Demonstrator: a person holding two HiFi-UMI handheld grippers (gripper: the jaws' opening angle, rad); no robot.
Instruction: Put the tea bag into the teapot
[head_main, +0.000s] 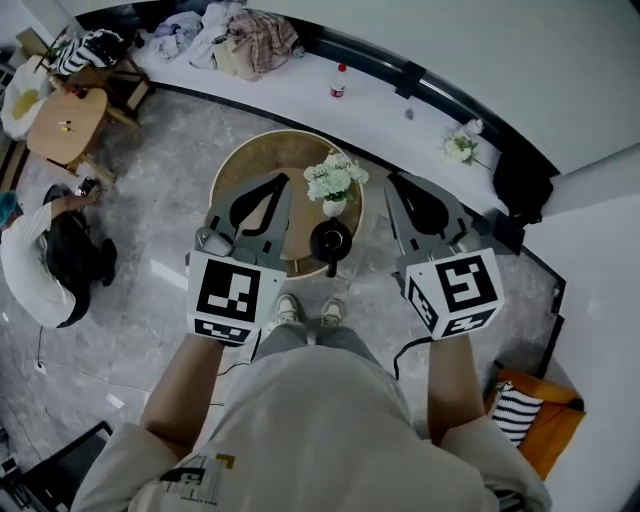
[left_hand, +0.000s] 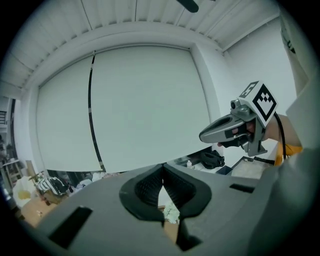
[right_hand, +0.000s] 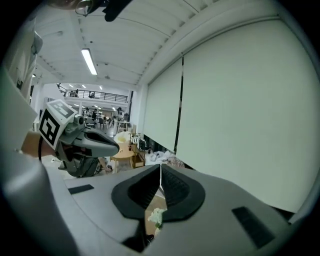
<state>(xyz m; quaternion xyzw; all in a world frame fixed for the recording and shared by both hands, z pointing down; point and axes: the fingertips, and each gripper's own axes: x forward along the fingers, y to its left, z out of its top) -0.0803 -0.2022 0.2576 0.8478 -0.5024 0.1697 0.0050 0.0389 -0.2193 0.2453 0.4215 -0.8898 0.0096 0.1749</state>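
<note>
A black teapot (head_main: 331, 240) stands on a round wooden table (head_main: 250, 160), beside a white vase of white flowers (head_main: 335, 180). I see no tea bag in any view. My left gripper (head_main: 281, 180) hangs high over the table's left half, its jaws meeting at the tips with nothing between them. My right gripper (head_main: 393, 181) is held level with it, just off the table's right edge, and is shut and empty too. In the left gripper view the left gripper (left_hand: 163, 173) points at a white blind, with the right gripper (left_hand: 201, 136) beside it. The right gripper view shows the right gripper's pads (right_hand: 160, 171) pressed together.
The person's shoes (head_main: 305, 312) stand at the table's near edge. Another person (head_main: 45, 262) crouches on the floor at the left, near a small wooden table (head_main: 68, 125). A window ledge (head_main: 300, 80) carries clothes and a bottle (head_main: 340, 82). An orange bag (head_main: 548, 425) lies at the lower right.
</note>
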